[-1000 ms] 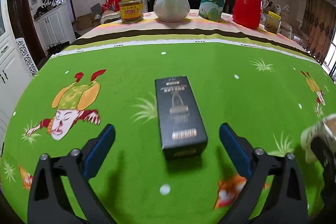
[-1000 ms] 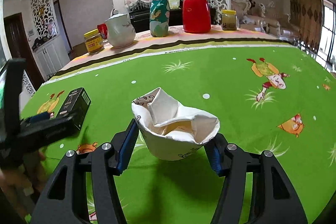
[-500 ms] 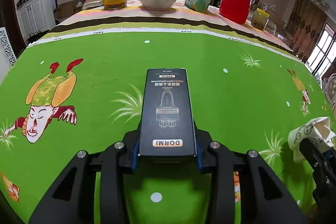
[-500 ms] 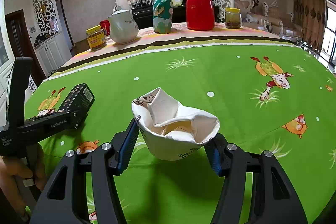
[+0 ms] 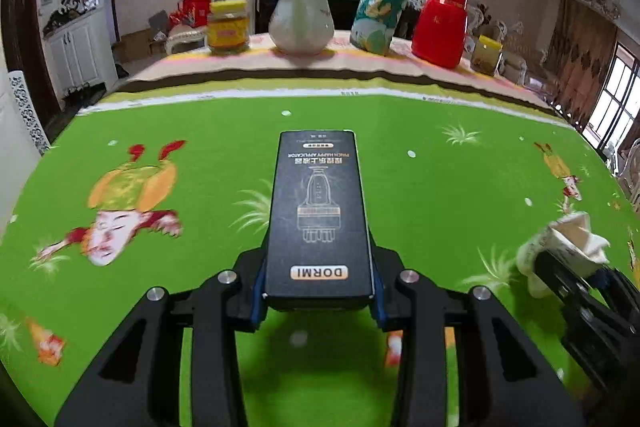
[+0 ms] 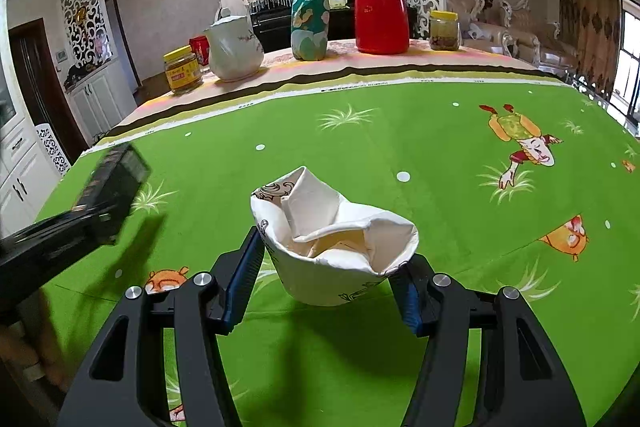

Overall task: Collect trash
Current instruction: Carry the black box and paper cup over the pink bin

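Since the earlier frame, the left gripper [image 5: 318, 301] had closed on the black box [image 5: 318, 211] and raised it off the green tablecloth [image 5: 460, 187]; the box sat centre frame. Its near end alone was clamped, so the long overhang could probably pivot or slip. At lower centre of its own view, the right gripper [image 6: 326, 281] held the crumpled paper cup [image 6: 332, 247] at medium width; squeezing could crush it.

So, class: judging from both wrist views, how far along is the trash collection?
Done: nothing visibly binned; no bin shows. In hand: the left gripper clamps the black box, lifted off the green cloth; the right gripper grips the crumpled paper cup. Left: carrying both away.
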